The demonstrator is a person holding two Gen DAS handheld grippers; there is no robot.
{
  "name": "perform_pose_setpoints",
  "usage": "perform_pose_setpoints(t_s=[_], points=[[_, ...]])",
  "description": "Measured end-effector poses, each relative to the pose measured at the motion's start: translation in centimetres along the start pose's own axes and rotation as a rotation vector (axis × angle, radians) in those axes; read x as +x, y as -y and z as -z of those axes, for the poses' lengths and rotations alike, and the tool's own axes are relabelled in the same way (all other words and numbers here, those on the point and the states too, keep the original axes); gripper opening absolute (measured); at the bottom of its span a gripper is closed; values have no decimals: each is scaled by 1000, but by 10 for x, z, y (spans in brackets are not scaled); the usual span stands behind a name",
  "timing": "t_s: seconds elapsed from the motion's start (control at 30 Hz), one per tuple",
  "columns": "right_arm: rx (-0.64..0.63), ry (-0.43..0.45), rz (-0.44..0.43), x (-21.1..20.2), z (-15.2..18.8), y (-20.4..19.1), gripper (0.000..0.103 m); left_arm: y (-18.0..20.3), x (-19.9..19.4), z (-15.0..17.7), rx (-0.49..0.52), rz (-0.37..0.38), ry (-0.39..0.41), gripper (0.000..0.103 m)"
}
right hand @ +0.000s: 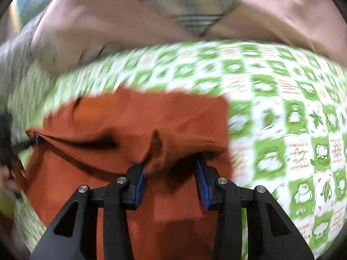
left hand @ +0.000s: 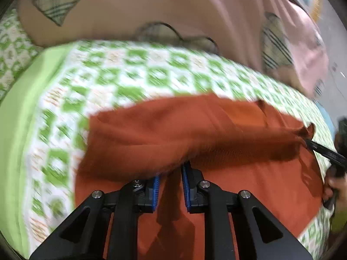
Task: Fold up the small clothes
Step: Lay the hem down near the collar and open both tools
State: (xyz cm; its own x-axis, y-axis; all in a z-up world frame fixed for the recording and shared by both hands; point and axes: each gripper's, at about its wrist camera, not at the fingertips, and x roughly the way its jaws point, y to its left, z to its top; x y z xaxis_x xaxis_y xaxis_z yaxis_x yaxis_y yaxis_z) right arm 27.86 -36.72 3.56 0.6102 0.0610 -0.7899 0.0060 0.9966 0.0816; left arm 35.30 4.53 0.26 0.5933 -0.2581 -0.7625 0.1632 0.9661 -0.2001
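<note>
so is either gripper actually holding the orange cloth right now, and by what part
Apparently not. The left gripper and right gripper both have jaws apart; the folded edge of the orange cloth only drapes over their tips, though blur leaves some doubt.

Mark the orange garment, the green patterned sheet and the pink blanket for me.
orange garment [left hand: 216, 125]: left wrist view, middle of the folded-over top layer.
green patterned sheet [right hand: 282, 99]: right wrist view, bare part right of the garment.
pink blanket [left hand: 121, 17]: left wrist view, its plain upper area.
</note>
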Motion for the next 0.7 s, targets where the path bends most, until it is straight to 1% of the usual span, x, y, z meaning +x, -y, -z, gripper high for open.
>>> perform_pose_setpoints(t_s=[0.07, 0.13, 0.2, 0.3, 0.37, 0.47, 0.53, 0.6, 0.7], points=[[63, 35, -5, -6, -5, 11, 41, -12, -1, -6, -50, -22, 15, 26], [80, 53, 22, -11, -3, 11, 41, -22, -4, -2, -91, -19, 13, 26], [80, 61, 41, -22, 6, 8, 41, -27, -15, 7, -118, -8, 16, 26], [77, 69, 29, -39, 28, -3, 42, -27, -36, 36, -138, 14, 19, 28], [71, 69, 20, -50, 45, -8, 43, -23, -52, 62, -152, 37, 24, 32], [70, 53, 0, -63, 71, -17, 43, -14, -69, 95, -174, 76, 17, 33], [76, 37, -5, -67, 86, -21, 43, -5, -77, 111, -181, 96, 13, 33], [83, 40, -7, -74, 98, -25, 43, 0, -88, 128, -192, 118, 10, 34], [109, 38, -8, -87, 119, -29, 44, 5, -102, 151, -213, 145, 6, 38]])
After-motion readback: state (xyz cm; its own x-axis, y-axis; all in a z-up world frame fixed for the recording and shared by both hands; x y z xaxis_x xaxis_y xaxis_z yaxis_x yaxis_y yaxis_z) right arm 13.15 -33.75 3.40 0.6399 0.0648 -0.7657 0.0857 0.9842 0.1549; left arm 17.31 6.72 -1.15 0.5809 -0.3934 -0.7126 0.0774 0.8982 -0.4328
